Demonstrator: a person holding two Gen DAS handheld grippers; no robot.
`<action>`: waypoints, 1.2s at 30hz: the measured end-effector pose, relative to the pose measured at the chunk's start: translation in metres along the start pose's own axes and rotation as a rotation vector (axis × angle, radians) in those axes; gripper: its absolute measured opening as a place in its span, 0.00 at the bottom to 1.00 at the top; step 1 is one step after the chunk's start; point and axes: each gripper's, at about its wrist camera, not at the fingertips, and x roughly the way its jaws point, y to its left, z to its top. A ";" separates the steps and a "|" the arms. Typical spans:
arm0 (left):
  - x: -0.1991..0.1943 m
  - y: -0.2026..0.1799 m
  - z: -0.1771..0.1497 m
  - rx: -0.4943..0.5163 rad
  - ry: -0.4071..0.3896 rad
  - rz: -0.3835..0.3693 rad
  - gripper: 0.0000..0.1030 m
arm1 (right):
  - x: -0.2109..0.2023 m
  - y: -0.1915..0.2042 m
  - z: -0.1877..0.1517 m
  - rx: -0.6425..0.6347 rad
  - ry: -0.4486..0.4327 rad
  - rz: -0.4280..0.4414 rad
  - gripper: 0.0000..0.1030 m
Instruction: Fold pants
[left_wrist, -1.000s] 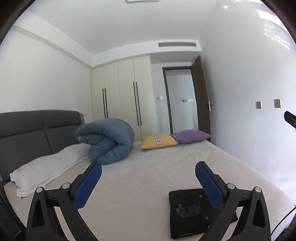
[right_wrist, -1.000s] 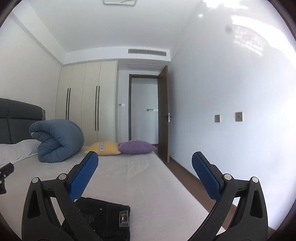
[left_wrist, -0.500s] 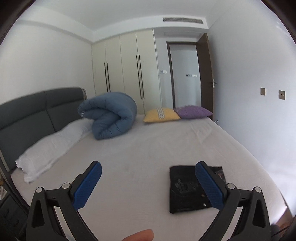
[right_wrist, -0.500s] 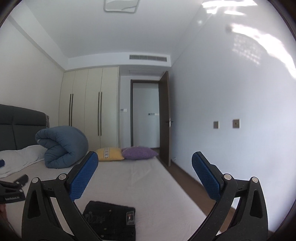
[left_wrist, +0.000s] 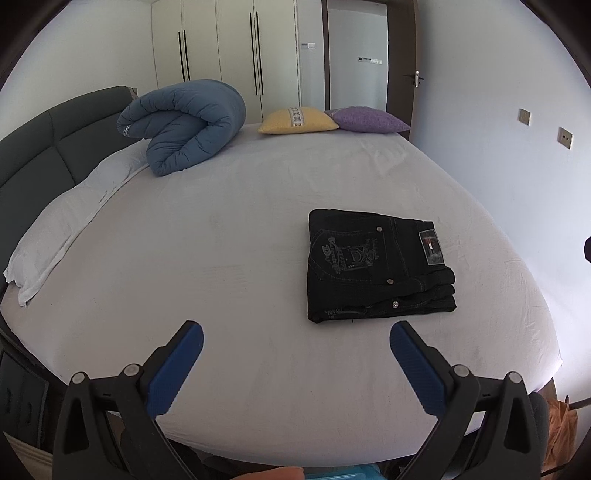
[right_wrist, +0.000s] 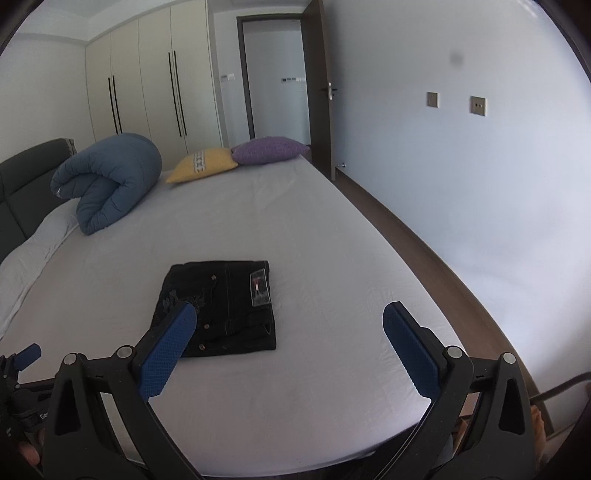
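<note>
Black pants (left_wrist: 376, 264) lie folded into a compact rectangle on the white bed sheet (left_wrist: 221, 240), right of the bed's middle. The right wrist view has the same pants (right_wrist: 225, 302) with a label patch on top. My left gripper (left_wrist: 295, 343) hangs open above the bed's near edge, short of the pants and holding nothing. My right gripper (right_wrist: 288, 325) is open too, empty, its left pad (right_wrist: 168, 343) overlapping the near left corner of the pants in the view. The left gripper's blue tip shows at the lower left of the right wrist view.
A rolled blue duvet (left_wrist: 184, 123), a white pillow (left_wrist: 66, 229), a yellow cushion (left_wrist: 297, 120) and a purple cushion (left_wrist: 369, 119) lie at the far end. The grey headboard (left_wrist: 48, 147) is left. Wall and floor strip (right_wrist: 443, 258) run along the right.
Both cameras have tilted down from the room toward the bed, so the folded pants now sit in full view. Both grippers stayed open.
</note>
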 end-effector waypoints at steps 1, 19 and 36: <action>0.004 -0.001 -0.001 0.003 0.014 -0.001 1.00 | 0.004 -0.001 -0.002 0.006 0.020 0.001 1.00; 0.013 0.002 -0.006 -0.008 0.067 -0.018 1.00 | 0.035 0.025 -0.013 -0.035 0.093 0.010 1.00; 0.017 0.001 -0.009 -0.019 0.083 -0.032 1.00 | 0.035 0.035 -0.016 -0.056 0.109 0.024 1.00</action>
